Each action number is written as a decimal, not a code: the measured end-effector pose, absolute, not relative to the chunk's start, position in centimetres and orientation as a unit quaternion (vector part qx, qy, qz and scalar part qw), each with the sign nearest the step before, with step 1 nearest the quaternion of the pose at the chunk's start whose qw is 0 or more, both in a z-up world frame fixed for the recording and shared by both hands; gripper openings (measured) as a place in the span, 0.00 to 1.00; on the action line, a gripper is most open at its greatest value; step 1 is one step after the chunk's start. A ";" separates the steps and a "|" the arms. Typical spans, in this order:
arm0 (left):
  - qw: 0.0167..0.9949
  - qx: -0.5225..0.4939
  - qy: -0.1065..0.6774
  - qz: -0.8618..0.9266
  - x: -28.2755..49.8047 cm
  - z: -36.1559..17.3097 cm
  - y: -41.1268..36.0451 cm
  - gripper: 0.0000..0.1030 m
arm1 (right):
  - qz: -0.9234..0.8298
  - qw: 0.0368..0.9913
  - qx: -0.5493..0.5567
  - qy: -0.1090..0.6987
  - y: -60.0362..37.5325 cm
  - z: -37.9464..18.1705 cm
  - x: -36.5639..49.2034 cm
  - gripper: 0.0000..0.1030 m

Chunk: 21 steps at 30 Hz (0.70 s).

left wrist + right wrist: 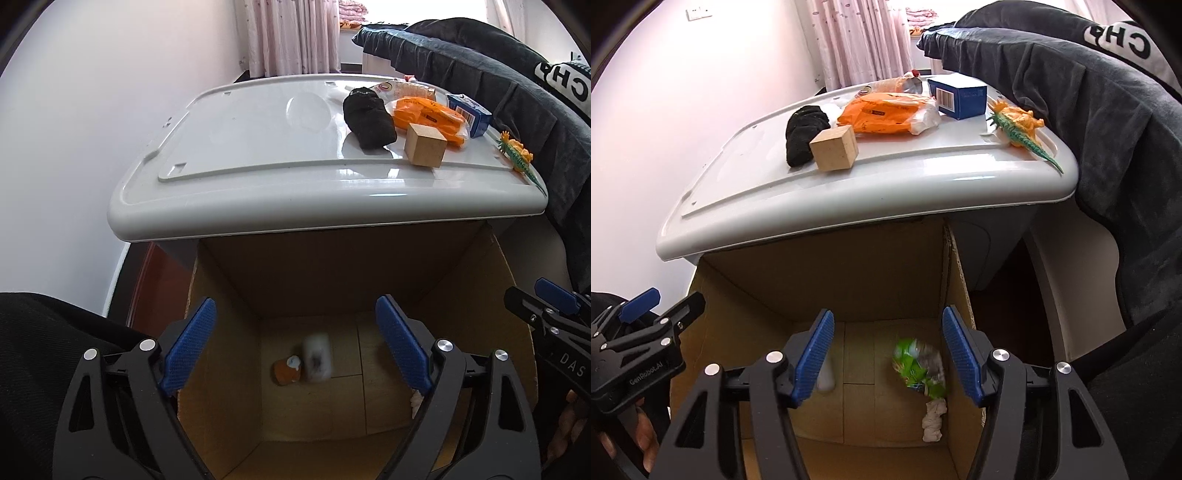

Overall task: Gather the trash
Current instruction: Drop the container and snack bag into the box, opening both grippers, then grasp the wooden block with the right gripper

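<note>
inside cardboard box [768,295]: blurred green-white crumpled wrapper [918,363], white wad [932,421] below.

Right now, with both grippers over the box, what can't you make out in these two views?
- White item in the cardboard box, left wrist view: motion-blurred, identity unclear.
- Green wrapper, right wrist view: blurred, print unreadable.
- White object, right wrist view: mostly hidden behind a pad of the right gripper.
- Box floor near corners: covered by the left gripper.
- Wrapper behind the orange bag: mostly hidden.
</note>
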State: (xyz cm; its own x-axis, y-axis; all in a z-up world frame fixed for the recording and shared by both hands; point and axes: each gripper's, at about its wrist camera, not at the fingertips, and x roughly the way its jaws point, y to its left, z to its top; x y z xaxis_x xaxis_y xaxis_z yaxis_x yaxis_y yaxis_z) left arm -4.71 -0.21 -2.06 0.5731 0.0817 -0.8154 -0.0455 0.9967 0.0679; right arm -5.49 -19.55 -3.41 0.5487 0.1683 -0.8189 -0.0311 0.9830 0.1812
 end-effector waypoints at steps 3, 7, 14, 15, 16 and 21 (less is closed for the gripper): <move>0.887 0.016 0.459 0.038 -4.7 -2.0 0.0 0.84 | 0.056 0.877 0.078 0.471 -19.7 -3.4 -5.4 0.59; 0.886 0.008 0.462 0.037 -4.5 -2.1 0.1 0.84 | 0.056 0.876 0.083 0.472 -19.9 -3.4 -5.3 0.59; 0.884 -0.002 0.466 0.036 -4.4 -2.3 0.5 0.84 | 0.056 0.873 0.086 0.477 -20.0 -3.3 -4.7 0.59; 0.884 -0.005 0.467 0.036 -4.3 -2.4 0.5 0.84 | 0.057 0.873 0.086 0.477 -20.0 -3.2 -4.6 0.59; 0.883 -0.007 0.468 0.035 -4.3 -2.4 0.6 0.84 | 0.057 0.873 0.086 0.476 -20.1 -3.1 -4.4 0.59; 0.881 -0.019 0.471 0.029 -4.0 -2.5 0.8 0.84 | 0.060 0.886 0.066 0.455 -19.7 -1.5 -2.6 0.62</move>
State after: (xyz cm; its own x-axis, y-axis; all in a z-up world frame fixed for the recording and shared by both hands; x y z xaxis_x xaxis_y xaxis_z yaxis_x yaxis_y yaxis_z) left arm -3.96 0.79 -2.54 0.5546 0.0337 -0.8314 -0.0694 0.9976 -0.0059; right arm -2.59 -19.71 -1.47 0.5793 0.1655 -0.7981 -0.0460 0.9843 0.1707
